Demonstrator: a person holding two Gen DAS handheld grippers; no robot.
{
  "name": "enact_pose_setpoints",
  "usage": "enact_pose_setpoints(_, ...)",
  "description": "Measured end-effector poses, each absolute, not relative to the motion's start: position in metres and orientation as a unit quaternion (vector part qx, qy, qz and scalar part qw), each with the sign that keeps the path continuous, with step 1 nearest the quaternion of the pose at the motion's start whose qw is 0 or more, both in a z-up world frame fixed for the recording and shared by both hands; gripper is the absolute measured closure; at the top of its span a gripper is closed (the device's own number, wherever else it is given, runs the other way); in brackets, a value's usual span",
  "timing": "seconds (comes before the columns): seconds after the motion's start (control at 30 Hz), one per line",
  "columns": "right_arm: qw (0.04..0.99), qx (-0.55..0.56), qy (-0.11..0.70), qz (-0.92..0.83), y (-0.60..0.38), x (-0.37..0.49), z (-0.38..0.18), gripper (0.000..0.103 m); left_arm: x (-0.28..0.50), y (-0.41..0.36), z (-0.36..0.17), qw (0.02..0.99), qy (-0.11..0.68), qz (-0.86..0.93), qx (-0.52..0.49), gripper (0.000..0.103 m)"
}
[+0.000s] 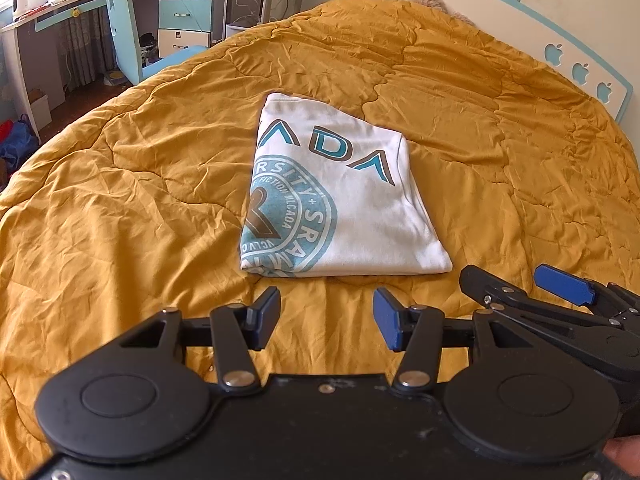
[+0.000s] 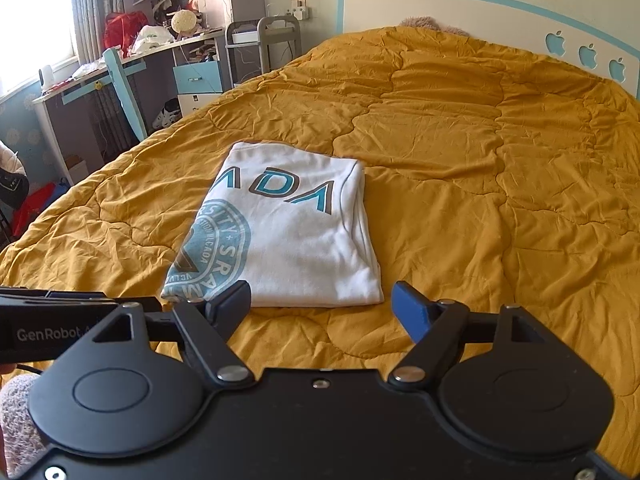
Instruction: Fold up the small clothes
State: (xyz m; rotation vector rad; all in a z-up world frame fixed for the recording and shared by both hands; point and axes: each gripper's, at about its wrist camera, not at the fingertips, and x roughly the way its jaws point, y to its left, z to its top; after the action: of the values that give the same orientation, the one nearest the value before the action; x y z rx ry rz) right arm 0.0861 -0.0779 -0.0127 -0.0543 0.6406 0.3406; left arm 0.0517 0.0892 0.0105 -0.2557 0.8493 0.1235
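A white T-shirt (image 1: 336, 200) with a teal and brown print lies folded into a compact rectangle on the mustard quilt (image 1: 120, 200); it also shows in the right wrist view (image 2: 288, 240). My left gripper (image 1: 326, 320) is open and empty, just short of the shirt's near edge. My right gripper (image 2: 320, 308) is open and empty, its left finger (image 2: 232, 300) overlapping the shirt's near edge in view. The right gripper also shows in the left wrist view (image 1: 528, 284), to the right of the shirt.
The quilt covers a bed with a white and blue headboard (image 1: 580, 68) at the back right. A cluttered desk (image 2: 120, 64), a blue chair (image 1: 124, 20) and a grey trolley (image 2: 264, 44) stand to the left of the bed.
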Motion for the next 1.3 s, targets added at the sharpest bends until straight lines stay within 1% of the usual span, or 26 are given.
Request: enact_pose_setpoints(1.3, 0.927, -0.029, 0.340, 0.157, -0.0741, 0.0898, -0.0227, 0.025, 0.0578, 0.0896, 0.0022, 0.890, 0.435, 0.072, -0.118, 0.048)
